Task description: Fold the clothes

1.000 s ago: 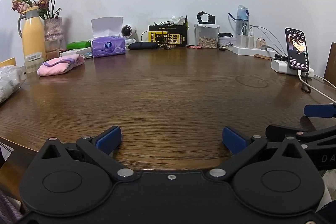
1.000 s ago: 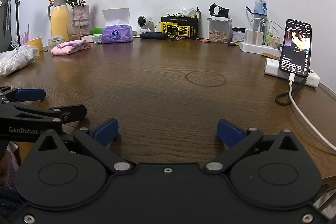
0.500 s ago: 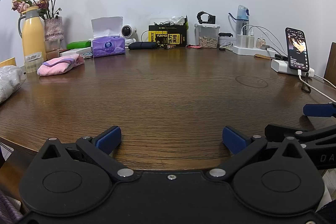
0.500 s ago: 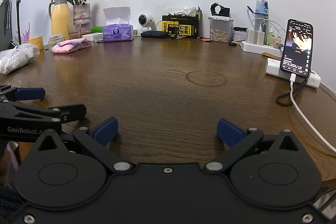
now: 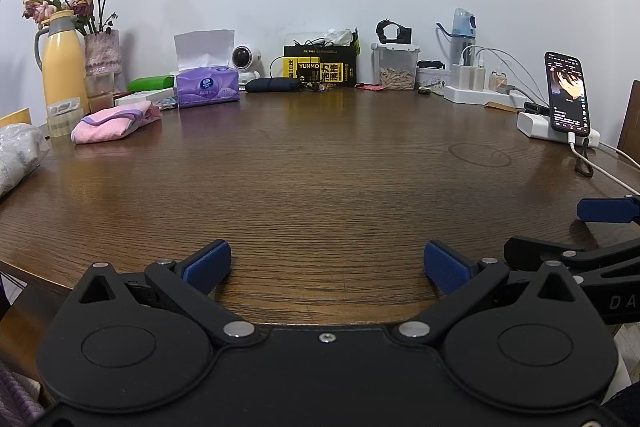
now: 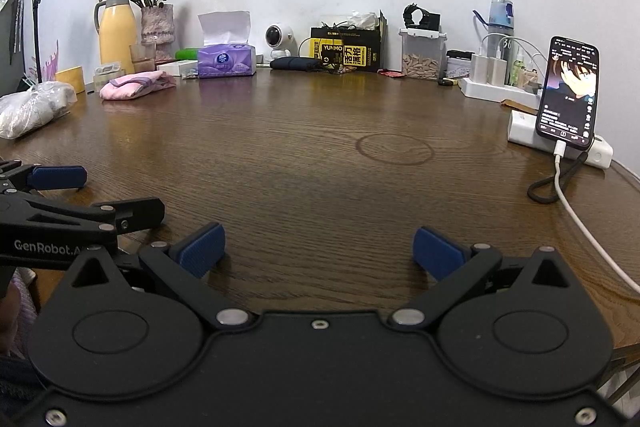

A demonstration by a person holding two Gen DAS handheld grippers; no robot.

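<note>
While both tongs [image 5: 327, 265] [image 6: 318, 251] gape, folded pink cloth [image 5: 114, 121] lies crosswise.

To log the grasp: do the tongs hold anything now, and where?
Nothing is held. Both the left tongs and right tongs are open over the bare table.

The black and yellow box [image 5: 320, 71] at the back of the counter reads "YUNMO" in yellow letters, followed by large Chinese characters too small to read with certainty. In the right wrist view, the side of the left tongs [image 6: 48, 247] carries white lettering "GenRobot.A", cut off by the frame in front. In the left wrist view, the right tongs [image 5: 618, 303] show "DA" at the edge. The water bottle [image 6: 502, 27] bears "36".
</note>
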